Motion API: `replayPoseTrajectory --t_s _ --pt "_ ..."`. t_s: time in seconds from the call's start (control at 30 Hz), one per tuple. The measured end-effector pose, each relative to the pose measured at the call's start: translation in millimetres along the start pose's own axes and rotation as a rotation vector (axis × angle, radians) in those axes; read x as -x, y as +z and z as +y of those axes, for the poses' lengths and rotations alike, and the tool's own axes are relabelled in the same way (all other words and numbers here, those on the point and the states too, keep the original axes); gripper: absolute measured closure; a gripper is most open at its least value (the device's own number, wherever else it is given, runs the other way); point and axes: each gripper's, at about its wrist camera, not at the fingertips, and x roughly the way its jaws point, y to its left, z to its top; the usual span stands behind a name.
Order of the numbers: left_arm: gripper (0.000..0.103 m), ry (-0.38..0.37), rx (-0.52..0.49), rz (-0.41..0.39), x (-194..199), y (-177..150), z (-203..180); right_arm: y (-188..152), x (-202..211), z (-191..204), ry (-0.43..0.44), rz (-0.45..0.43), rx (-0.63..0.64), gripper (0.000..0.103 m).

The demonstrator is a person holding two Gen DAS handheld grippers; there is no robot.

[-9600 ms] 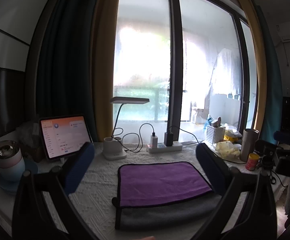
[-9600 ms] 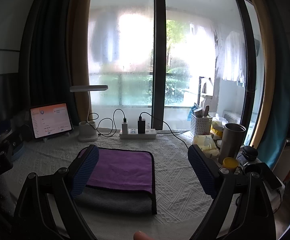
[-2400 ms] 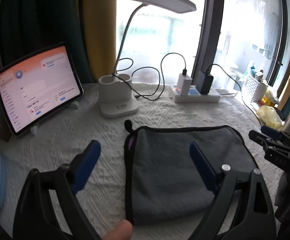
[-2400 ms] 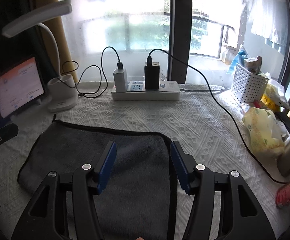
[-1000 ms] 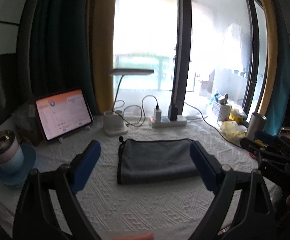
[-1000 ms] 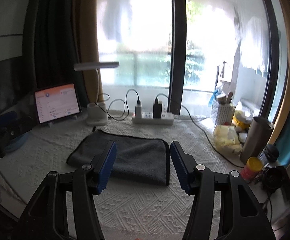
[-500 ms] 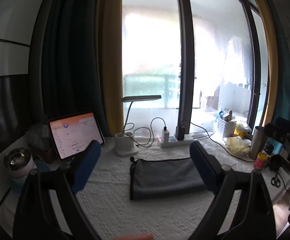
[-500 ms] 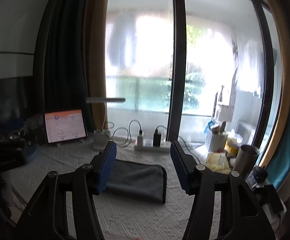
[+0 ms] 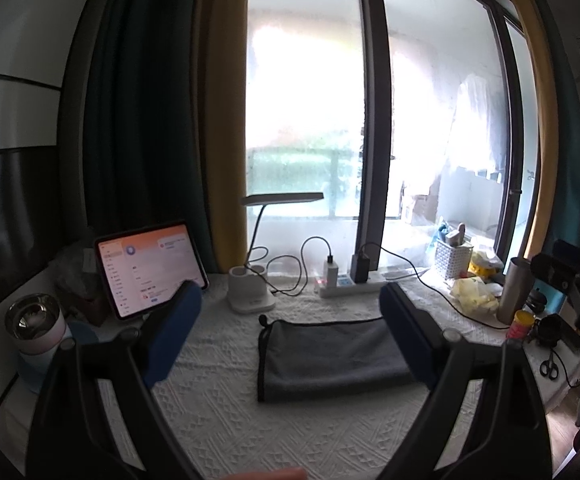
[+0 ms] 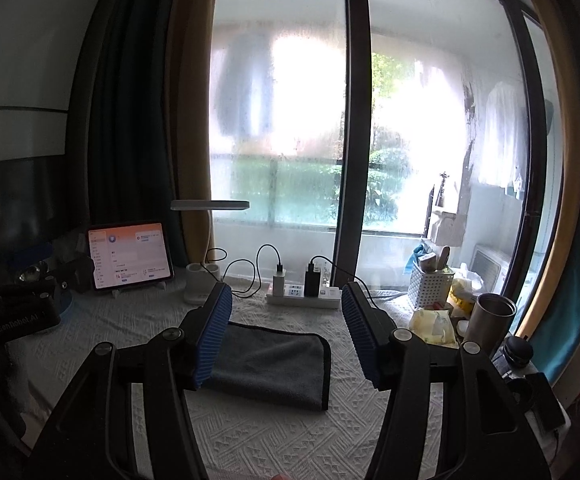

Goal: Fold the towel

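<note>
The towel (image 9: 330, 354) lies folded on the white tablecloth, grey side up with a dark hem, a small loop at its far left corner. It also shows in the right wrist view (image 10: 273, 362). My left gripper (image 9: 290, 332) is open and empty, held back from and above the towel. My right gripper (image 10: 287, 336) is open and empty, also held above and short of the towel. Neither gripper touches it.
A tablet (image 9: 149, 270), a desk lamp base (image 9: 249, 296) and a power strip (image 9: 350, 286) with cables stand behind the towel. A cup (image 9: 37, 328) is at the left. A steel tumbler (image 9: 514, 296), white basket (image 10: 434, 284) and clutter crowd the right edge.
Both grippers have pulled back and up from the table; the towel looks smaller and farther. The towel has not moved.
</note>
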Motion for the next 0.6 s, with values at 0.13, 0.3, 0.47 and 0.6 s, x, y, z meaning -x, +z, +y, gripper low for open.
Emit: replayPoseTrajectory --t_s 0.13,0.3,0.47,0.6 --pt "0.011 -0.002 -0.001 -0.001 0.3 0.7 0.2 0.3 0.1 -0.5 0.001 -0.001 0.001 0.043" --pt "0.011 -0.004 0.001 -0.001 -1.3 1.8 1.6 0.5 -0.4 -0.4 0.000 0.000 -0.001 0.043" --pt "0.011 -0.002 0.003 -0.009 -1.4 1.9 2.2 0.5 -0.7 -0.6 0.000 0.001 -0.001 0.043" --pt "0.011 -0.002 0.003 -0.007 -0.8 1.6 2.1 0.6 -0.8 -0.9 0.000 0.000 -0.001 0.042"
